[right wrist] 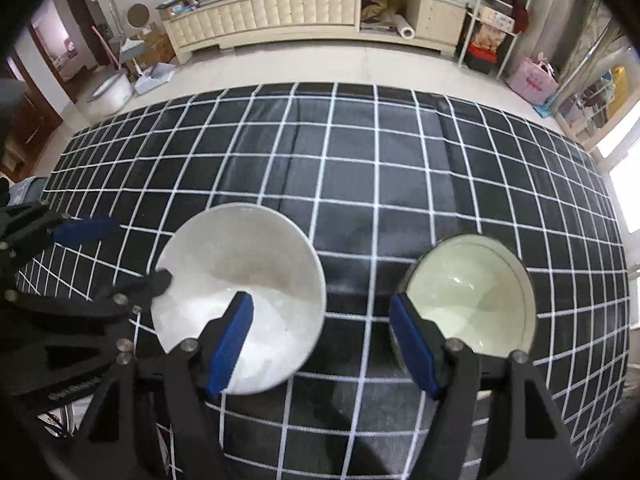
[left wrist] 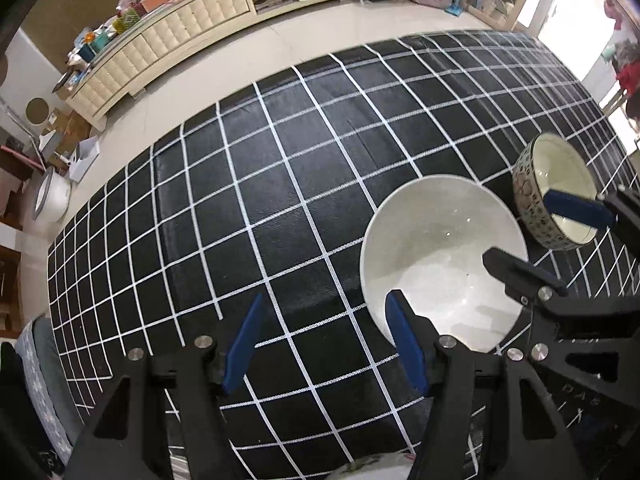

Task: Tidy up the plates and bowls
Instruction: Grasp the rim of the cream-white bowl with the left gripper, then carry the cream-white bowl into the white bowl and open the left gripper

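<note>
Bowls sit side by side on a black cloth (right wrist: 360,168) crossed with a white grid. In the right wrist view the white bowl (right wrist: 240,296) lies lower left of centre and the patterned bowl (right wrist: 472,300), pale inside with a dark rim, lies lower right; a strip of cloth shows between them, so they stand near each other but apart. The right gripper (right wrist: 322,340) hangs over that strip with its jaws spread wide and nothing between them: one blue pad overlaps the white bowl in the picture, the other overlaps the near left edge of the patterned bowl, though whether either pad touches a bowl cannot be told.

In the left wrist view the white bowl (left wrist: 444,260) fills the lower right and the patterned bowl (left wrist: 554,196), speckled on its outside, sits at the right edge above it. The left gripper (left wrist: 326,344) is at the bottom centre, jaws wide apart and empty, its right pad at the bowl's near left rim. The right gripper (left wrist: 532,236) reaches in from the right edge across both bowls.

A cream cabinet (right wrist: 280,16) runs along the far wall in the upper part of the frame.
</note>
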`<action>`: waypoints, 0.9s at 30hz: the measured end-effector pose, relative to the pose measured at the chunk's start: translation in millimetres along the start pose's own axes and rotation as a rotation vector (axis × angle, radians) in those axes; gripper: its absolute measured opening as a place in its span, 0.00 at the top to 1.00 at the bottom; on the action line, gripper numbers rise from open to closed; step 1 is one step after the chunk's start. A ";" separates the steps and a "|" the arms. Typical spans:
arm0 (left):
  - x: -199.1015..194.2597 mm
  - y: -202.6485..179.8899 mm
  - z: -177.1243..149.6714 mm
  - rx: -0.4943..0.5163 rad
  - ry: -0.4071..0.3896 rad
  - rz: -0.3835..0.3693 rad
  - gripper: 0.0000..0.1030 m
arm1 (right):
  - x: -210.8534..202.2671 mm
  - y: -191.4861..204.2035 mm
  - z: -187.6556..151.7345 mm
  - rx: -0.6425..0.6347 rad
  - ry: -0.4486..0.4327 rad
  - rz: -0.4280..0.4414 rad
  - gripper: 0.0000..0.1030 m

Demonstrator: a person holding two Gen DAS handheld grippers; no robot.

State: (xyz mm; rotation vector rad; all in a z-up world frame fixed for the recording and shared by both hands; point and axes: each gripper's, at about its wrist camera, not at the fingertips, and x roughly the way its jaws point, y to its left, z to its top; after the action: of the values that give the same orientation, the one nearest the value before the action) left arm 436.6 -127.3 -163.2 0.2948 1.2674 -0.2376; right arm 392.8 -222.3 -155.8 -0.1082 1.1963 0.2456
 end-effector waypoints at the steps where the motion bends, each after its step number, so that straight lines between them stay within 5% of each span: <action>1: 2.3 -0.3 0.7 0.003 0.006 0.004 0.42 | 2.9 -0.1 0.8 -0.003 0.011 0.007 0.32; 6: 16.0 -5.2 6.2 0.023 0.034 -0.002 0.54 | 14.0 1.2 0.2 -0.021 0.042 0.021 0.47; 12: 26.0 -13.1 8.1 0.025 0.062 -0.058 0.76 | 25.7 -2.4 -5.9 0.001 0.100 0.054 0.81; 16: 28.5 -17.7 8.0 0.027 0.077 -0.079 0.90 | 21.6 -7.1 -10.1 0.028 0.093 0.077 0.83; 27: 6.5 -17.4 -16.4 0.040 0.052 -0.047 0.90 | -5.5 4.9 -26.3 0.042 0.072 0.106 0.85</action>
State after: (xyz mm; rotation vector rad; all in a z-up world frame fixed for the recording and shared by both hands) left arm 417.9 -138.0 -175.4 0.3072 1.3233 -0.2978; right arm 365.9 -223.8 -160.1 -0.0173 1.2796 0.3118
